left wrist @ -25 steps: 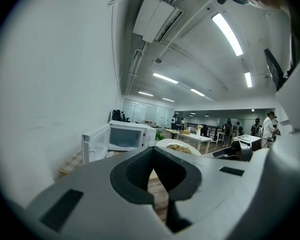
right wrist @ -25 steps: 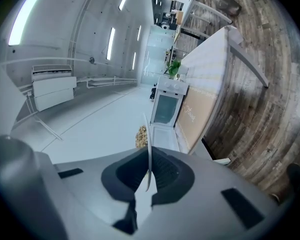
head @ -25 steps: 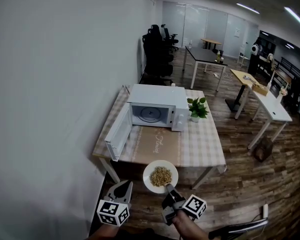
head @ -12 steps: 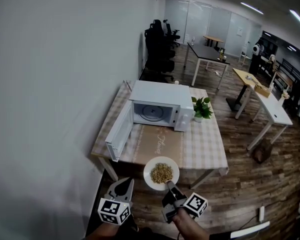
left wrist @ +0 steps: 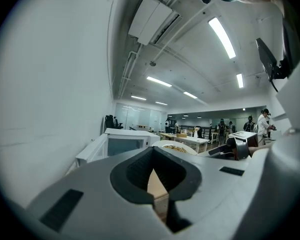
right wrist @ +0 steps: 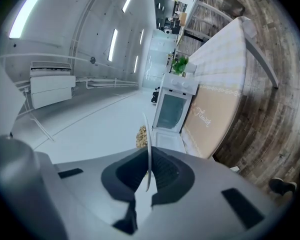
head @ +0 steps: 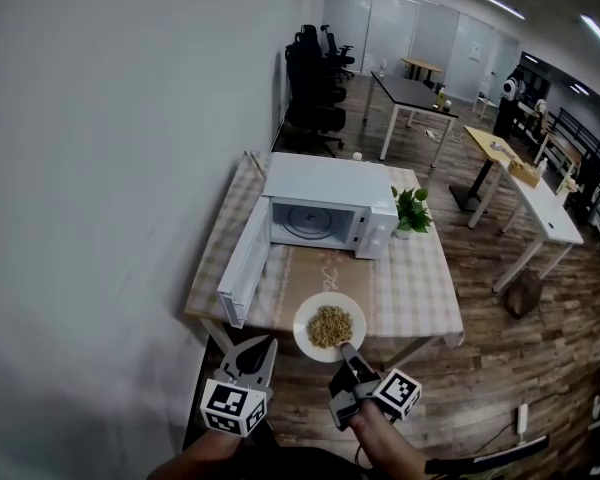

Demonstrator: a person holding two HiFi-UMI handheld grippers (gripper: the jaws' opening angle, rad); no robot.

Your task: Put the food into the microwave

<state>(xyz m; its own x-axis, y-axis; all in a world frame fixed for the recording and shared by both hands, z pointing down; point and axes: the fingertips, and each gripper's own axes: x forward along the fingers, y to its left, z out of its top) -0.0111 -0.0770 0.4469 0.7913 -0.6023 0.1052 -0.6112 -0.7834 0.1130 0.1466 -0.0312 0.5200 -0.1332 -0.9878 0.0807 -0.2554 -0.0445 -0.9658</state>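
Plate [head: 329,326] of pale, grain-like food [head: 330,325] held in the air in front of a white microwave [head: 330,203], as seen from the head view. The microwave stands on a checked desk [head: 420,288] beside the wall. Its door [head: 245,268] is swung fully open on its left side, so the chamber and the round turntable inside are exposed. A brown mat [head: 315,278] lies on the desk directly in front of the microwave, and a small potted plant [head: 412,211] stands just beside the microwave's right side.

The plate is outside the microwave, well short of the open chamber and roughly over the desk's near edge, in line with the mat. The food sits in a heap at the plate's middle.

The right tongs [head: 348,353] grip the plate by the rim farthest from the microwave. In the right gripper view the thin white rim runs edge-on between the jaws, which are closed down on it to a narrow gap, and the food shows just beyond.

The left tongs [head: 252,353] hover to the left of the plate, apart from it and below the open door in the head view. Their jaws are brought together with nothing between them. The left gripper view looks over them toward the microwave and the plate.
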